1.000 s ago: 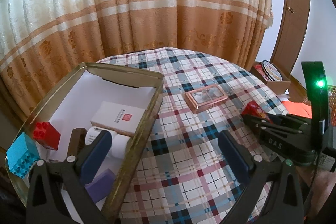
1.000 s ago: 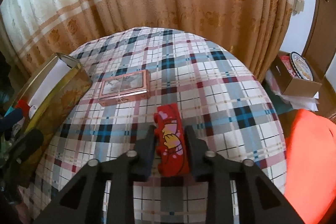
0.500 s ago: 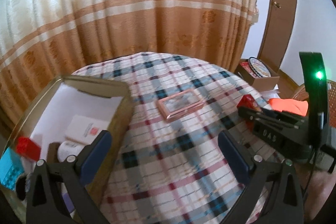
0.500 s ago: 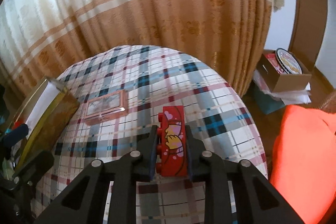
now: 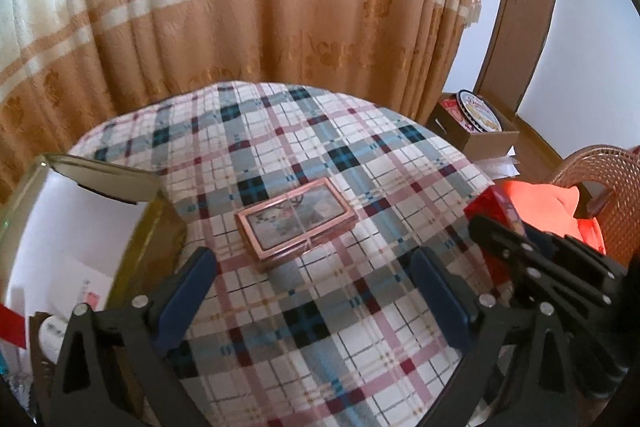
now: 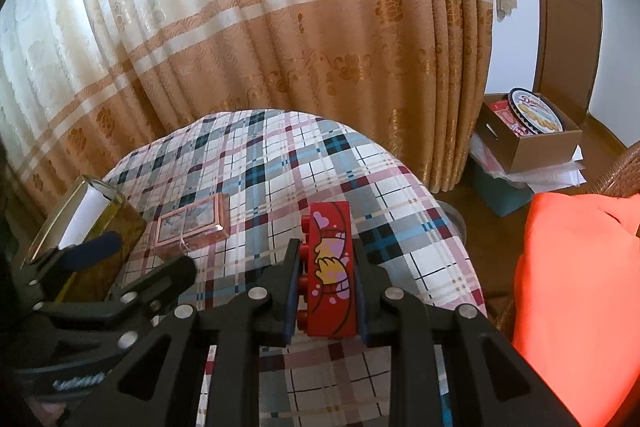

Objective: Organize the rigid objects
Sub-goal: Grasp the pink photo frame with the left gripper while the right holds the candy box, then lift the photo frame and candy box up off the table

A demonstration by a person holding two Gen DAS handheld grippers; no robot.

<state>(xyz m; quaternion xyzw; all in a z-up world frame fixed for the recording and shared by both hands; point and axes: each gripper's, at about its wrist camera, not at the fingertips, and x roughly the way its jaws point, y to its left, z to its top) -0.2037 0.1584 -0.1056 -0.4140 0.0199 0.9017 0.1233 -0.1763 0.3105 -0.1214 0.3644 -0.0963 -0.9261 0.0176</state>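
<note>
Two grippers hang over the plaid tabletop (image 5: 304,323). The right gripper (image 6: 327,291) has its fingers (image 6: 291,291) clamped tight on a red brick (image 6: 331,267) with a cartoon print, held clear of the cloth; the brick's long axis runs forward along the fingers, away from the hand, with its studs facing left. The left gripper (image 5: 312,291) has its fingers (image 5: 188,291) spread wide with nothing between them, only cloth below. Just beyond its tips lies a flat pink box (image 5: 295,223), resting on the tabletop with its long side slanting up to the right. At the left edge stands an open metal tin (image 5: 160,223), white inside, holding a white card (image 5: 86,287), a white roll (image 5: 52,339) and something red (image 5: 10,323) cut off by the frame. On the floor past the table sits a cardboard box (image 6: 532,139) with a round biscuit tin (image 6: 534,111) in it.
</note>
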